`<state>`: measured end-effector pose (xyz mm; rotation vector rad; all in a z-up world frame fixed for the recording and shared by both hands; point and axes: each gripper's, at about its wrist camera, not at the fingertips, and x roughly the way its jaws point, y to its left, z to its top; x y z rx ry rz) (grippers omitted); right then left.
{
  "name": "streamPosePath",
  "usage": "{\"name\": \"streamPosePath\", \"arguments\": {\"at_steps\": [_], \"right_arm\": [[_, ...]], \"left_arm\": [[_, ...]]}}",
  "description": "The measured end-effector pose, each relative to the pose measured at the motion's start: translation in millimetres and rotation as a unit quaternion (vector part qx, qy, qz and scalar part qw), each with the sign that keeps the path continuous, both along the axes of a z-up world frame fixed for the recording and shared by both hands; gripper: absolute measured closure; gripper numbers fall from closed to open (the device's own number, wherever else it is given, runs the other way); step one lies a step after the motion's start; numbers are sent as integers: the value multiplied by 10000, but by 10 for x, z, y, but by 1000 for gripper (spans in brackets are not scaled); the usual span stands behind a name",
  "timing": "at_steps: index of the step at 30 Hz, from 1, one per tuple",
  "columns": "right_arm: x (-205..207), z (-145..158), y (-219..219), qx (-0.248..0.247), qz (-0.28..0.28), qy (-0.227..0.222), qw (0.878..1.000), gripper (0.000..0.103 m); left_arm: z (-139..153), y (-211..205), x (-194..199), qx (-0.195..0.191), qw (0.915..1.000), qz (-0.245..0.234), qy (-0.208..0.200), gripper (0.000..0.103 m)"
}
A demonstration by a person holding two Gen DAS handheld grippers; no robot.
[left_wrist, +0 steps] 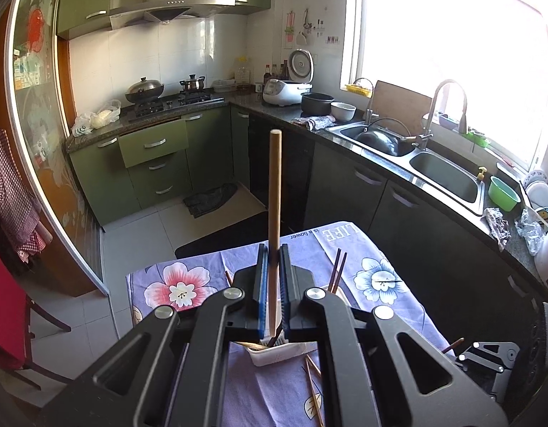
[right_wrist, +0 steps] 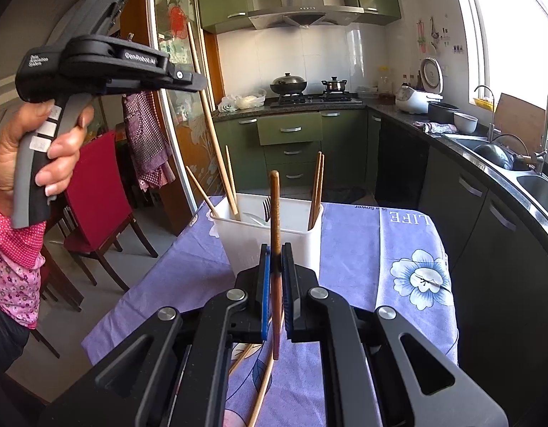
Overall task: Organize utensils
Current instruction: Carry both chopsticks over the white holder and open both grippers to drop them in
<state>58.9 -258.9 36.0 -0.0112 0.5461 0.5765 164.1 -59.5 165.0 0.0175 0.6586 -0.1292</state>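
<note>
Left hand-held gripper [left_wrist: 273, 252] clamps light chopstick [left_wrist: 274, 192] | right hand-held gripper [right_wrist: 276, 261] clamps dark chopstick [right_wrist: 274, 206]

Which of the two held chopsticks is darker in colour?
The reddish-brown chopstick clamped in the right tool; the one in the left tool is lighter tan wood.

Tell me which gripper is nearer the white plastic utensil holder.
Left. The left gripper hangs right above the white plastic utensil holder, gripping a light wooden stick. The right gripper sits short of it, clamping a dark wooden chopstick.
</note>
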Motion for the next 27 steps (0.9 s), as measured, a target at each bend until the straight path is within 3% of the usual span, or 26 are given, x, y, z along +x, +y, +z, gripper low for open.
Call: {"name": "streamPosePath", "arguments": {"at_steps": [8, 14, 19, 23, 27], "right_arm": [[75, 315, -47, 243, -7, -225, 9995, 96], [171, 882, -61, 669, -81, -766, 9948, 96], [517, 1219, 31, 882, -262, -973, 9910, 96], [946, 1207, 170, 841, -464, -811, 9921, 96], [1269, 932, 318, 692, -533, -448, 9952, 96]], "left_arm": [[-541, 20, 157, 67, 9982, -23, 598, 96], [-525, 82, 17, 9, 9986, -47, 518, 96], [-423, 105, -208, -14, 9993, -106, 345, 96], [-398, 124, -422, -16, 9993, -219, 290, 93], [-424, 143, -598, 0, 9992, -301, 261, 88]]}}
